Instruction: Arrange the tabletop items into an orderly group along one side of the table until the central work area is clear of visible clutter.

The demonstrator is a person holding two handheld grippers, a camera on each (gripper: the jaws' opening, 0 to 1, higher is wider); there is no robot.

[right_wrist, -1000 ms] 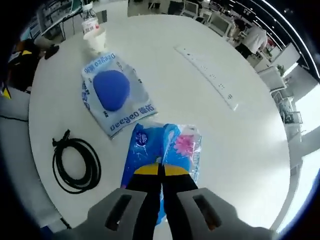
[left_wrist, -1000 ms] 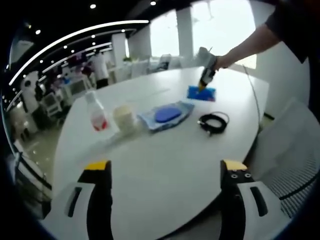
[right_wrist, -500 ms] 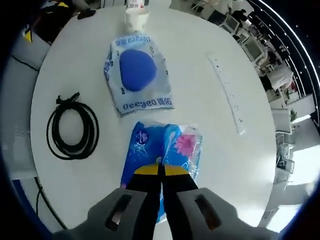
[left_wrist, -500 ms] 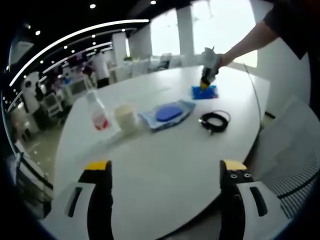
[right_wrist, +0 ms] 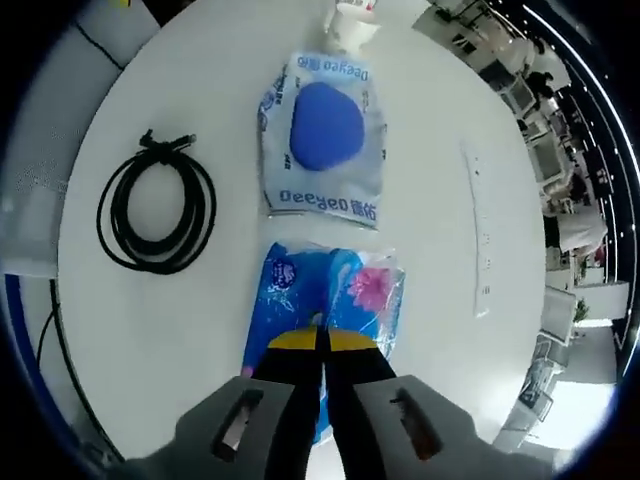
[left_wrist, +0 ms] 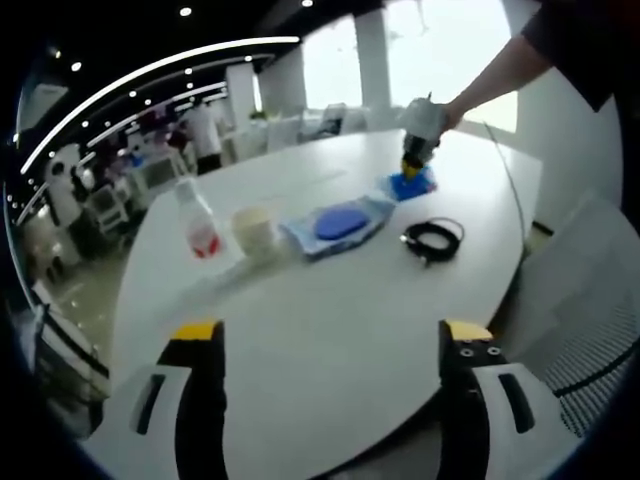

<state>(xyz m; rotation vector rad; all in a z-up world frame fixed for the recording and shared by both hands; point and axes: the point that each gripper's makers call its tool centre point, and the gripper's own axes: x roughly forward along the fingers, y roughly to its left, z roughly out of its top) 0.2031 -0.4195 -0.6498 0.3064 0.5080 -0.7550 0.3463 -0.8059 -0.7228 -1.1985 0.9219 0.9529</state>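
Observation:
My right gripper [right_wrist: 322, 340] is shut on the near edge of a blue tissue pack [right_wrist: 330, 295] with a pink flower print. The pack's far end lies close to a clear pouch holding a blue pad [right_wrist: 325, 135]. A coiled black cable [right_wrist: 157, 212] lies to the left of them. From the left gripper view, the right gripper [left_wrist: 416, 150] stands over the tissue pack [left_wrist: 412, 184] at the table's far side, held by a person's hand. My left gripper [left_wrist: 330, 335] hangs open over the near table edge, holding nothing. I cannot tell whether the pack is off the table.
A row runs across the white table [left_wrist: 320, 320]: plastic bottle [left_wrist: 200, 228], paper cup [left_wrist: 255, 232], pouch [left_wrist: 338, 222], cable [left_wrist: 432, 240]. A white power strip [right_wrist: 483, 240] lies right of the pouch, and the cup [right_wrist: 352, 25] sits beyond it. A mesh chair [left_wrist: 590, 300] stands at right.
The right gripper, still shut on the tissue pack, has swung round and brought the pack closer to the pouch's end. The left gripper stays open and has not moved.

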